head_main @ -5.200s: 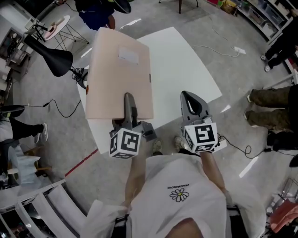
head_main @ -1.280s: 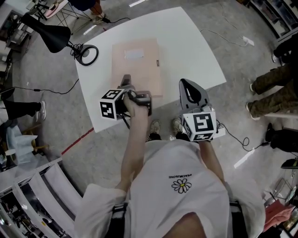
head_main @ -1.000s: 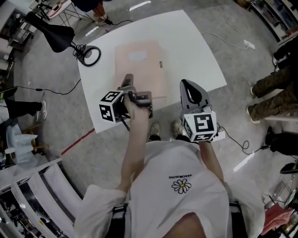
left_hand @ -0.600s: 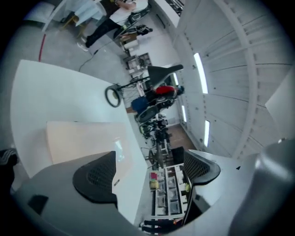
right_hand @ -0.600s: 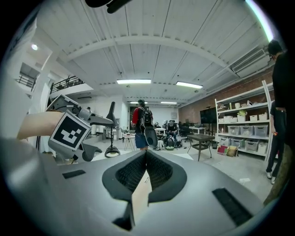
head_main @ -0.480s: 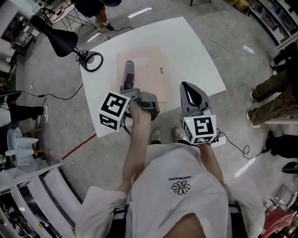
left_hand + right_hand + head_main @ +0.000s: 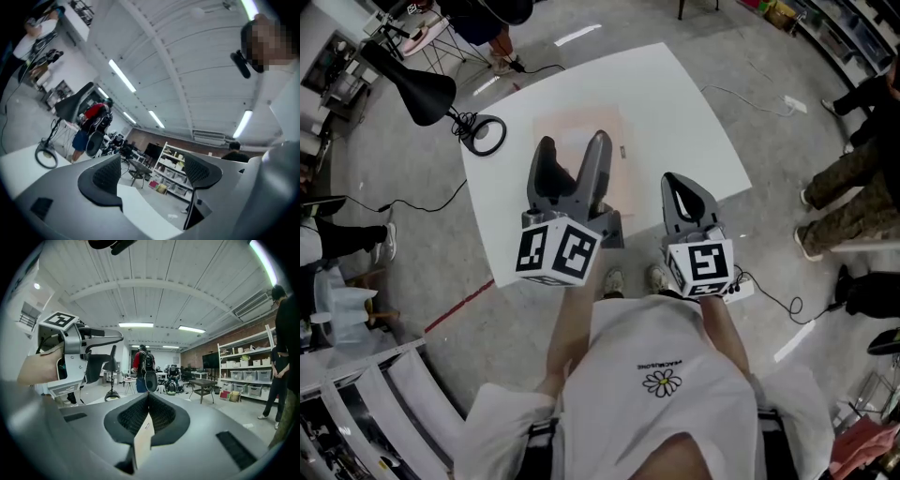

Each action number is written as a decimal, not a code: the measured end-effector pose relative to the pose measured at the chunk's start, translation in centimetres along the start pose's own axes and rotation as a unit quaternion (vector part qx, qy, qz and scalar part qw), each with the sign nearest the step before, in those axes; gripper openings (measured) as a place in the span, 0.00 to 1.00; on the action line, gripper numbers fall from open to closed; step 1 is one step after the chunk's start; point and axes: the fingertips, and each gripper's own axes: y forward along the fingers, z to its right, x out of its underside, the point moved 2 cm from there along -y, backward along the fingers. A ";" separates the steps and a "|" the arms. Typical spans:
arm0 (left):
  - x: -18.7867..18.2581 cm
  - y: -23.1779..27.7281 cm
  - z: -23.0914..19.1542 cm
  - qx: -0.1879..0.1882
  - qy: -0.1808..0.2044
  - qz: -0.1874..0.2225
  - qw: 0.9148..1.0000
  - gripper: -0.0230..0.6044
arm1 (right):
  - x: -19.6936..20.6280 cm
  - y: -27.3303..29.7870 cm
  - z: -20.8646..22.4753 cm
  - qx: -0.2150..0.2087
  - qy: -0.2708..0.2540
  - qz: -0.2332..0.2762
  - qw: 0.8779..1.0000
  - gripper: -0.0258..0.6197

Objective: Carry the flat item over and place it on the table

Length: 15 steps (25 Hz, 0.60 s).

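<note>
The flat item is a pale pink folder (image 7: 617,183) lying flat on the white table (image 7: 675,103). My left gripper (image 7: 573,148) hangs above the folder, lifted clear of it, jaws wide apart and empty. In the left gripper view the left gripper (image 7: 150,176) tilts up toward the ceiling with nothing between its pads. My right gripper (image 7: 677,183) is shut over the table's near edge, to the right of the folder. In the right gripper view the right gripper (image 7: 147,398) has its jaws pressed together, and the left gripper (image 7: 110,350) shows at the left in a hand.
A black floor lamp (image 7: 412,89) and a coil of cable (image 7: 487,134) stand off the table's left corner. A person's legs (image 7: 848,192) are at the right, with cables on the floor near them. Grey shelving (image 7: 375,422) fills the lower left.
My left gripper carried the folder over the table, laid it down, let go and opened. It has since risen up and back from the folder. The right gripper barely moved.
</note>
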 end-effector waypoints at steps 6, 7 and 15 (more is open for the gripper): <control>0.5 -0.8 2.6 0.010 0.165 0.003 0.986 0.46 | 0.0 0.0 0.1 0.002 0.000 -0.001 1.000 0.06; 0.7 -1.0 2.7 0.006 0.185 0.004 0.983 0.40 | 0.0 0.0 0.1 0.003 0.000 -0.001 1.000 0.06; 2.9 -2.6 1.8 -0.056 0.272 0.001 0.961 0.08 | 0.1 0.0 0.5 0.010 0.003 -0.002 1.000 0.06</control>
